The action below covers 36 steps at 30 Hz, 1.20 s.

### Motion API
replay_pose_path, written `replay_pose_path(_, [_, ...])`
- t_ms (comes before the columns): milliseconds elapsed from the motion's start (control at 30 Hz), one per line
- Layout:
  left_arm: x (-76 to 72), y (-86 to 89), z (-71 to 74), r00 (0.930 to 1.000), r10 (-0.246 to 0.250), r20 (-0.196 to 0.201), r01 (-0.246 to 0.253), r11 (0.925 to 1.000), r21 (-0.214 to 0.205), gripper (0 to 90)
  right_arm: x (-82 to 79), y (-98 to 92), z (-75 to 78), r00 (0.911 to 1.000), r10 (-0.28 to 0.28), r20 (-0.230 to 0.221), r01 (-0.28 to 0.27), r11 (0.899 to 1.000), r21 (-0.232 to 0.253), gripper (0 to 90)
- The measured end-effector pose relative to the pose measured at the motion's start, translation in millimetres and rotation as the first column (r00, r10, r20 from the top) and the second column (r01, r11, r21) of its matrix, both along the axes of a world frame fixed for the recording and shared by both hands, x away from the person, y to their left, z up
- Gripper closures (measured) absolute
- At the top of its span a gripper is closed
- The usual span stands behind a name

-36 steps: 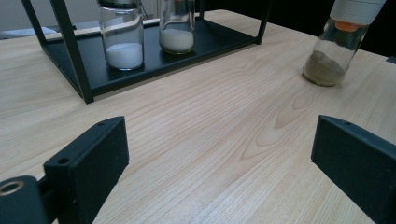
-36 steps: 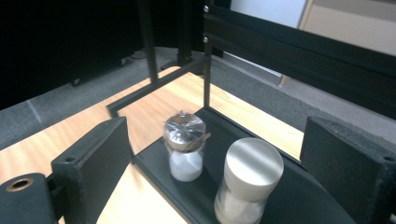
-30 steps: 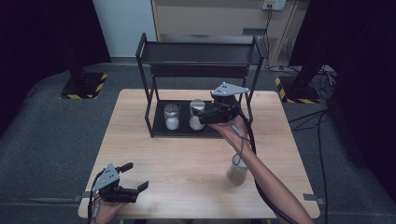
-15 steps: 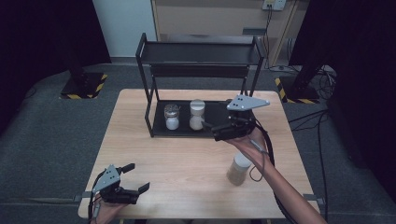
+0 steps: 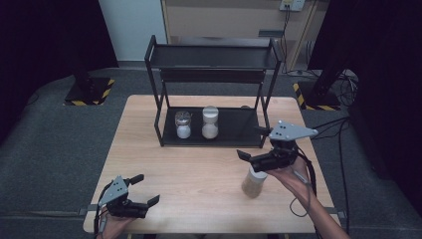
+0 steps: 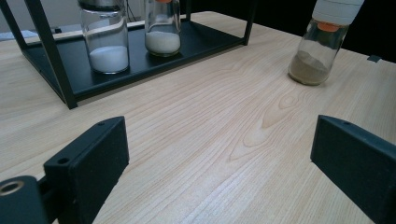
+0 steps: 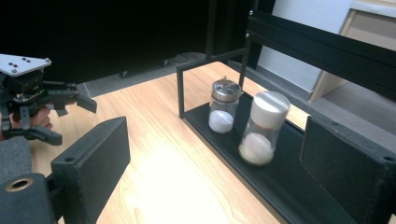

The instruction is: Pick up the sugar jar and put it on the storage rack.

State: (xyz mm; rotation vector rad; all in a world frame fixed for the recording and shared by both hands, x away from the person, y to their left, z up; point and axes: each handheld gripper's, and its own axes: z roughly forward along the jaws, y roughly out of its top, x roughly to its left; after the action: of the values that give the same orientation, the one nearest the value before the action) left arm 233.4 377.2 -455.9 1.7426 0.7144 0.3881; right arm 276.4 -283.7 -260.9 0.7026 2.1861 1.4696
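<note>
Counter (image 5: 199,164): light wood, on grey carpet.
Rack (image 5: 211,59): black metal, two tiers, at the counter's far side.
Metal-capped shaker (image 5: 183,124): on the lower shelf, white powder inside.
White-capped jar (image 5: 210,122): just beside it, white contents.
Brown-powder jar (image 5: 253,181): upright on the counter, apart from the rack.

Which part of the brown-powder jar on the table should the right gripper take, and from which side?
Grip the brown-powder jar across its glass body, just under the white cap. It stands upright on the table, outside the rack. The right gripper, open, hangs above it, so lowering to come in level from the person's side looks easiest.
</note>
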Motion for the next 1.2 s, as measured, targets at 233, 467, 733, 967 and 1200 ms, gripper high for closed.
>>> replay_pose_path(233, [0.4,0.1,-0.1,1.0,0.001,-0.004,-0.001,1.0,0.0,3.2,-27.6,-33.0,-17.3,0.9991,-0.042,0.007,0.042,0.999,0.021,8.8])
replay_pose_path(467, [1.1,-0.4,-0.2,0.9999,0.005,-0.009,-0.004,1.0,0.004,3.1,-48.2,-58.5,-39.4,0.9954,-0.095,-0.009,0.096,0.994,0.046,8.8])
replay_pose_path(733, [1.4,0.3,-0.8,0.9999,0.011,-0.01,-0.011,0.9999,0.003,3.0,-64.6,-76.9,-67.4,0.9843,-0.174,-0.029,0.176,0.983,0.055,8.8])
replay_pose_path(967, [1.7,0.6,-1.6,0.9999,0.012,-0.012,-0.012,0.9999,0.0,3.1,-73.7,-85.0,-89.0,0.9741,-0.22,-0.054,0.222,0.974,0.045,8.8])
replay_pose_path(1200, [1.7,1.4,-2.1,0.9999,0.012,-0.011,-0.012,0.9999,-0.004,3.1,-81.1,-89.9,-106.6,0.9687,-0.239,-0.065,0.243,0.969,0.046,8.8])
